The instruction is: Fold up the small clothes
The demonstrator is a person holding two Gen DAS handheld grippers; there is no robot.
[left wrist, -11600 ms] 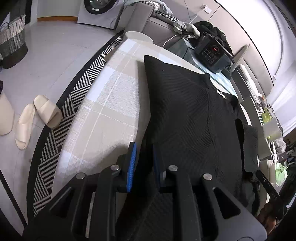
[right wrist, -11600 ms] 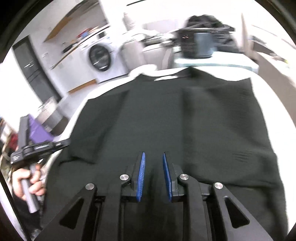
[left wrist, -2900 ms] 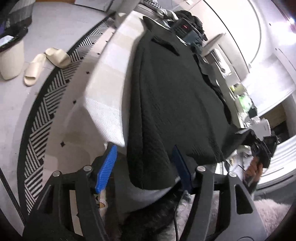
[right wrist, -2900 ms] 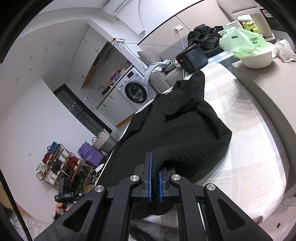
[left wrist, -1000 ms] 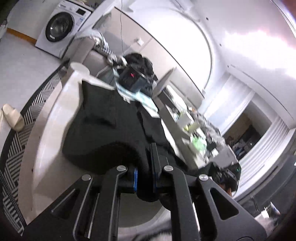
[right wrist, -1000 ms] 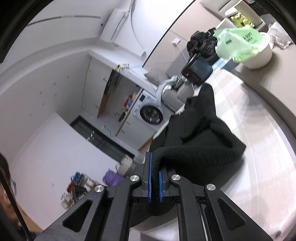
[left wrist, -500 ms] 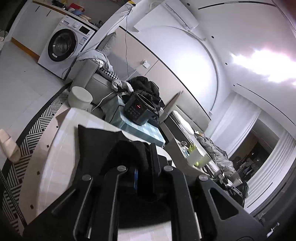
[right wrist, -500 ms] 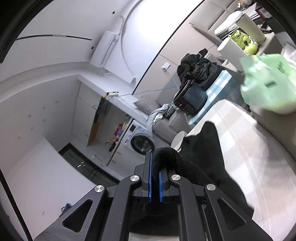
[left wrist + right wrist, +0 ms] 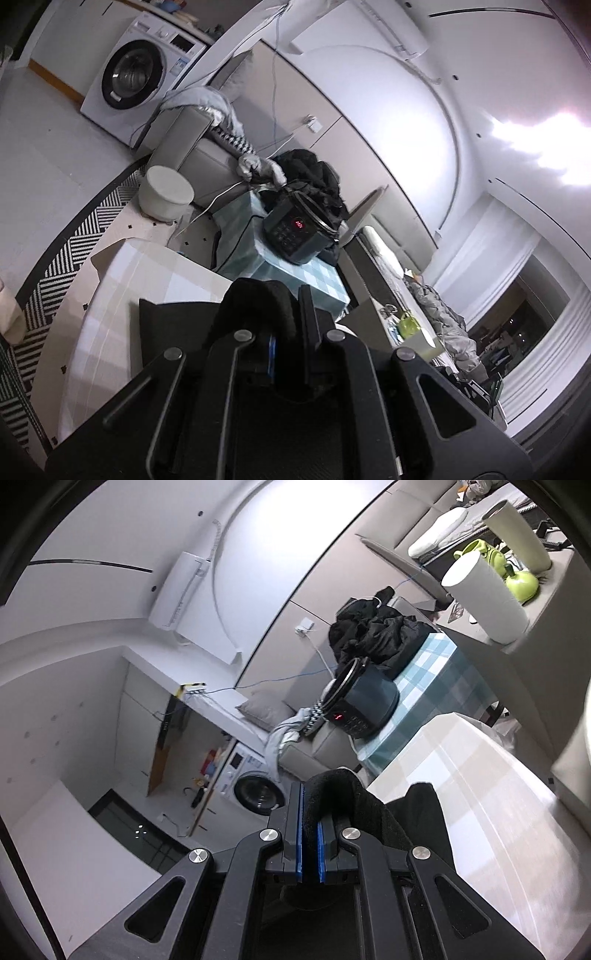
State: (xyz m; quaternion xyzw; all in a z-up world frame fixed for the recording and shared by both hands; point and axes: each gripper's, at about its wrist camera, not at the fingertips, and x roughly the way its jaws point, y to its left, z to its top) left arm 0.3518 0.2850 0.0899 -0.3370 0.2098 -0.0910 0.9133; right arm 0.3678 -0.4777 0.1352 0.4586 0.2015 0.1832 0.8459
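Both tongs, left [image 9: 291,317] and right [image 9: 309,812], clamped on black garment [image 9: 354,805].

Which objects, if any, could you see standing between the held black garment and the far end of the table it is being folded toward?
Nothing visible does. Both claws, left claw and right claw, are shut on the black garment, and the checked table beyond shows bare. The cooker sits on a separate stand beyond it.

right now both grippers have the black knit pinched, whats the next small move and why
Probably carry the pinched edge forward and lower it. Both the left gripper and right gripper are shut on the black garment, whose far part lies on the checked table, so the fold looks unfinished.
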